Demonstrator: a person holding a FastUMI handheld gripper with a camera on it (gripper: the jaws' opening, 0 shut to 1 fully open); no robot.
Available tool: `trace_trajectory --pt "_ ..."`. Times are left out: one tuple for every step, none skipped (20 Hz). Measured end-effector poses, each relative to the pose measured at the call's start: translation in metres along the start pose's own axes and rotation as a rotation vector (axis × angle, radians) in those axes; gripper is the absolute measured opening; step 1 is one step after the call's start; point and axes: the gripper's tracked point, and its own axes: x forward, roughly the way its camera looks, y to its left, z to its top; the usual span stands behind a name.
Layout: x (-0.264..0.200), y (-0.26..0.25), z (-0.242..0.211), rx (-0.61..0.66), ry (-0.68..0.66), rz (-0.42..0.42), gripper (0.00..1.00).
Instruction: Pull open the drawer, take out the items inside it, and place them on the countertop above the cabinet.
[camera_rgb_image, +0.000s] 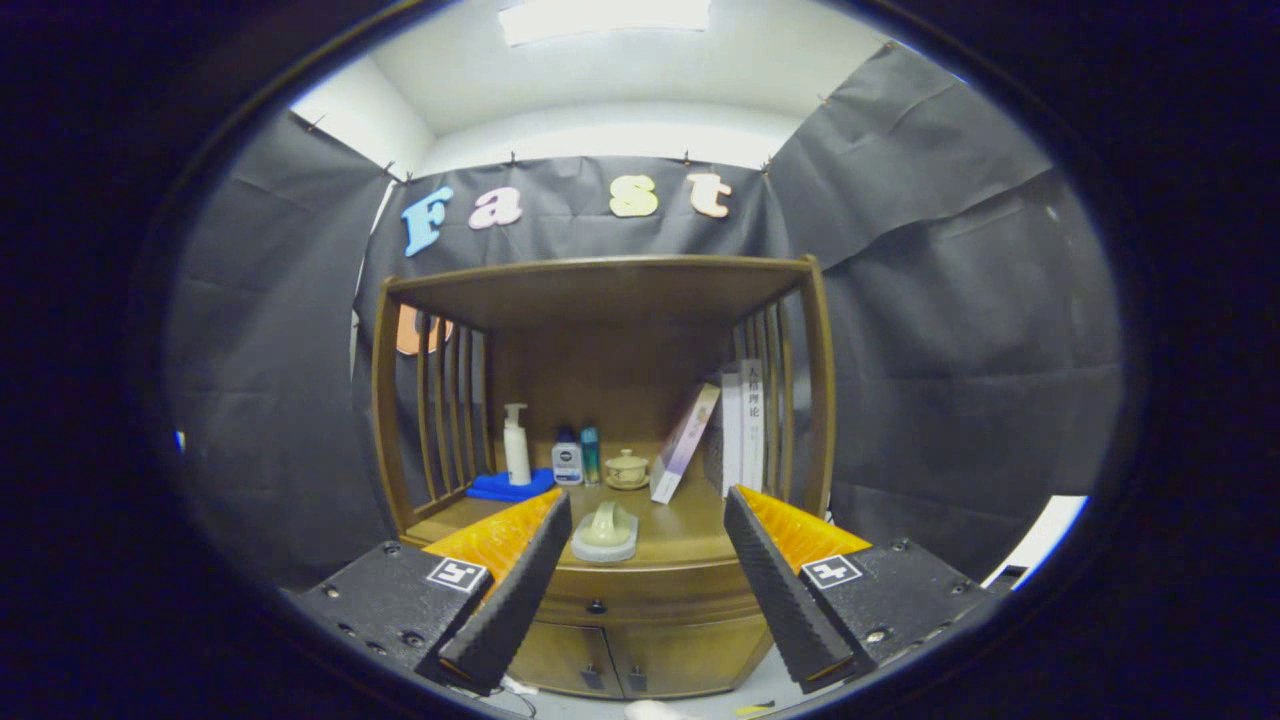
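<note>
Gaping wide, gripper (640, 590) empty — shut drawer (645, 595) just beyond, between its fingers.

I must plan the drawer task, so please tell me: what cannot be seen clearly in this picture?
- Drawer contents, gripper view: hidden, the drawer front is closed.
- Cabinet doors, gripper view: lower parts covered by the open gripper's fingers.
- Small bottles at the shelf's back: too small to identify.
- Books: partly behind the side slats.

The fingers (520, 560) are showing black ribbed pads and orange backs. On the brown cabinet (640, 590), a white bottle (516, 445) is standing beside a blue cloth (510, 487).
</note>
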Motion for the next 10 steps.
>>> trace_trajectory --pt "-0.007 -0.003 0.005 0.001 -0.002 0.002 0.99" --pt "-0.012 -0.005 0.009 0.002 -0.008 0.004 0.99" --pt "-0.017 -0.007 0.012 0.000 -0.015 0.007 0.99" --pt "-0.020 -0.007 0.013 -0.001 -0.014 0.010 0.99" --pt "-0.022 -0.007 0.013 -0.003 -0.012 0.012 0.99" --pt "-0.025 -0.006 0.012 -0.003 -0.006 0.015 0.99" --pt "-0.026 -0.006 0.014 0.004 -0.005 0.016 0.99" --pt "-0.028 -0.004 0.013 0.011 -0.002 0.023 0.99" --pt "-0.030 -0.002 0.013 0.017 0.001 0.029 0.99" --pt "-0.030 -0.002 0.013 0.019 0.000 0.032 0.99"
